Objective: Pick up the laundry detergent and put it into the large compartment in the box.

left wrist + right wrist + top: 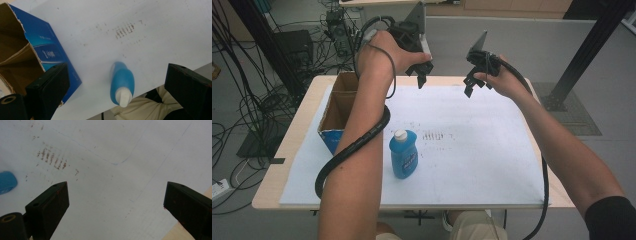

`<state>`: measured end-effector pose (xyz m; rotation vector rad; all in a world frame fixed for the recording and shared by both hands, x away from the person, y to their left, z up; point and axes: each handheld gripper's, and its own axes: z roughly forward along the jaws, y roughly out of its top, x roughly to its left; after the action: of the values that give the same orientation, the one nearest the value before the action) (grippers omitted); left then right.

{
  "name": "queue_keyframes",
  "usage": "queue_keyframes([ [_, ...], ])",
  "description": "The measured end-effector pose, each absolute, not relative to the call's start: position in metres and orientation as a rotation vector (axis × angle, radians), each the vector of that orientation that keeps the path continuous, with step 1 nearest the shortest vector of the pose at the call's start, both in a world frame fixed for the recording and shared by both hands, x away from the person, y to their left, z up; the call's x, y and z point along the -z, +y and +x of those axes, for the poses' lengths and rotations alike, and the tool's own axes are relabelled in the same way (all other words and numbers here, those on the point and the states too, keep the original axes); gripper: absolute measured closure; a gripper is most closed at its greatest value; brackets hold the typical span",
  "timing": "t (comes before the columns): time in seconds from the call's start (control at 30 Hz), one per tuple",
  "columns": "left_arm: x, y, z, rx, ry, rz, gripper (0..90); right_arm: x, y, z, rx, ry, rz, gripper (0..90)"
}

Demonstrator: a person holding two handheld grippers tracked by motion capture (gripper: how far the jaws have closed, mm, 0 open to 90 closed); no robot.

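A blue bottle [403,154] with a white cap stands upright on the white sheet near the table's front; from above it shows as a blue bottle [121,83] in the left gripper view, and its blue edge [7,182] shows at the far left of the right gripper view. My left gripper [421,75] hangs high over the table's far edge, open, nothing between its jaws. My right gripper [474,82] is held up to its right, also open and holding nothing, looking down on bare sheet.
An open cardboard box [337,112] with blue sides stands at the table's left, beside the left forearm. A patch of brown marks [436,135] stains the white sheet [492,150]. Cables, black frame posts and equipment surround the table.
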<state>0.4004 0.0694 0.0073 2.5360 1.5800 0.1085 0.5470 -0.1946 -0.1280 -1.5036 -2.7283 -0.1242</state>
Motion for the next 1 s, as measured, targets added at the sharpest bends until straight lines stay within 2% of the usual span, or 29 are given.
queue_keyframes([
  [1.0, -0.0060, 0.0677, 0.4012, -0.101, 1.575, 2.541, 6.6, 0.1272, -0.1957, 0.5463, 0.124, -2.725, -1.511, 6.2],
])
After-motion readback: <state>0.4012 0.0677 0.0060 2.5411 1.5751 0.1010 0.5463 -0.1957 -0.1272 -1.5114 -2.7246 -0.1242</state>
